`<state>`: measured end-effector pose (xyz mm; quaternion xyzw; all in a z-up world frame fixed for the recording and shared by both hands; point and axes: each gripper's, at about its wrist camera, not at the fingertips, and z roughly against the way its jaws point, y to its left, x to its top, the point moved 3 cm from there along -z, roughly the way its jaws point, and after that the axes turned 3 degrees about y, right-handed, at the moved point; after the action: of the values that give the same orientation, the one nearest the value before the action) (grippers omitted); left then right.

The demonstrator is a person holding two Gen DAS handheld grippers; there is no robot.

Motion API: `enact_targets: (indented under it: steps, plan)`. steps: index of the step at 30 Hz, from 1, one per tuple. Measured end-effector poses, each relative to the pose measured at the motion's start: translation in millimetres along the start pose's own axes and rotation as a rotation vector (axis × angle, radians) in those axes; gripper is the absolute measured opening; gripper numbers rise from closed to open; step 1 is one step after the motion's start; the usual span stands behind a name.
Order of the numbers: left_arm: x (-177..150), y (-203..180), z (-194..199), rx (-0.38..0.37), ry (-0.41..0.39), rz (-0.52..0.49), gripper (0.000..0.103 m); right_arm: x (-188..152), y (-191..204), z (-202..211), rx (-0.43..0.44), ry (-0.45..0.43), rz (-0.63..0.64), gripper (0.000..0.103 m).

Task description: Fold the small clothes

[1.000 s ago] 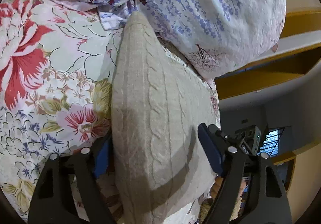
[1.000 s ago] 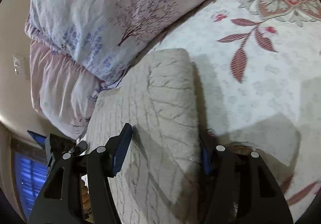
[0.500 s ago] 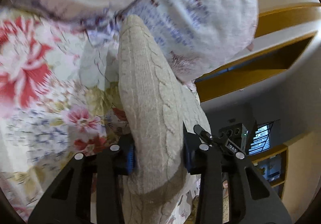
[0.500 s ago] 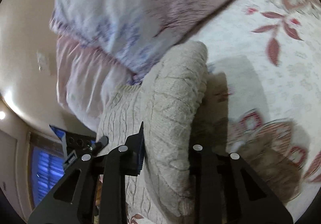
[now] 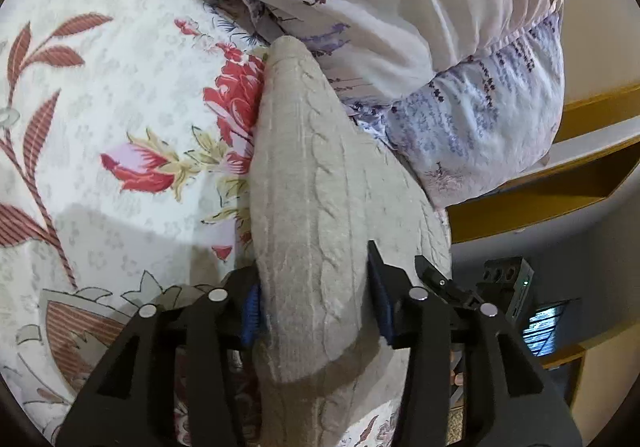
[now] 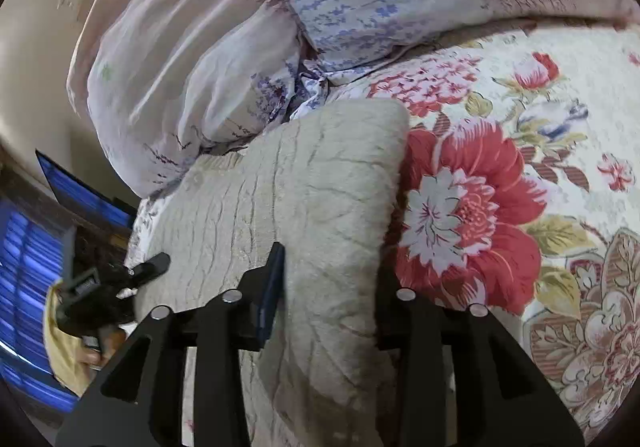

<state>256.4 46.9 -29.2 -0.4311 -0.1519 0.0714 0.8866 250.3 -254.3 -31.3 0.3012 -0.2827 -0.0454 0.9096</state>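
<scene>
A beige cable-knit sweater (image 5: 308, 183) lies folded on the flowered bedspread (image 5: 100, 95). My left gripper (image 5: 314, 295) is shut on its near edge, with a thick fold bunched between the blue-padded fingers. In the right wrist view the same sweater (image 6: 304, 183) spreads ahead, and my right gripper (image 6: 328, 287) is shut on its other near edge. The other gripper (image 6: 120, 279) shows at the left of that view, on the sweater's far side.
Pale lilac-printed pillows (image 5: 420, 27) press against the sweater's far end, and show in the right wrist view (image 6: 240, 27) too. The flowered bedspread (image 6: 520, 187) stretches to the right. A wooden shelf (image 5: 560, 183) and a lit window (image 6: 24, 287) lie beyond the bed edge.
Both grippers closed from open onto the sweater's near edges and pulled it across the bedspread; the sweater rose bunched, and its fold now lies flatter in the right wrist view.
</scene>
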Motion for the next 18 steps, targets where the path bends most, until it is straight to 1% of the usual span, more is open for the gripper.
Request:
enact_targets:
  steps: [2,3,4,5,6,7,8,10,11,13,14,16,18]
  plan:
    - [-1,-7,3,0.037,-0.011,-0.040,0.051,-1,-4,12,-0.018,-0.013,-0.006,0.041]
    - [-1,-14,7,0.071,-0.029,-0.070,0.051,-2,-5,19,-0.033,-0.033,-0.004,0.041]
    - [0,-20,12,0.106,-0.056,-0.104,0.054,-5,-7,32,-0.065,-0.077,0.005,0.041]
    - [0,-24,18,0.134,-0.081,-0.131,0.060,-7,-8,46,-0.096,-0.125,0.019,0.041]
    - [-4,-32,29,0.187,-0.139,-0.186,0.062,-10,-4,62,-0.135,-0.191,0.047,0.041]
    - [-8,-38,37,0.233,-0.179,-0.233,0.067,-12,0,70,-0.149,-0.224,0.073,0.041]
    - [-11,-41,41,0.262,-0.201,-0.265,0.071,-17,9,78,-0.157,-0.249,0.119,0.041]
    - [-23,-59,46,0.351,-0.241,-0.371,0.074,-26,27,79,-0.164,-0.253,0.203,0.041]
    - [-28,-63,46,0.378,-0.245,-0.403,0.076,-33,39,76,-0.176,-0.243,0.262,0.041]
    - [-39,-71,39,0.454,-0.231,-0.465,0.078,-41,53,67,-0.198,-0.219,0.330,0.041]
    - [-42,-69,35,0.479,-0.218,-0.474,0.078,-45,58,62,-0.208,-0.208,0.353,0.041]
    - [-44,-66,28,0.506,-0.189,-0.471,0.078,-50,60,58,-0.212,-0.194,0.371,0.041]
    - [-46,-62,24,0.514,-0.178,-0.465,0.078,-52,61,56,-0.217,-0.184,0.376,0.041]
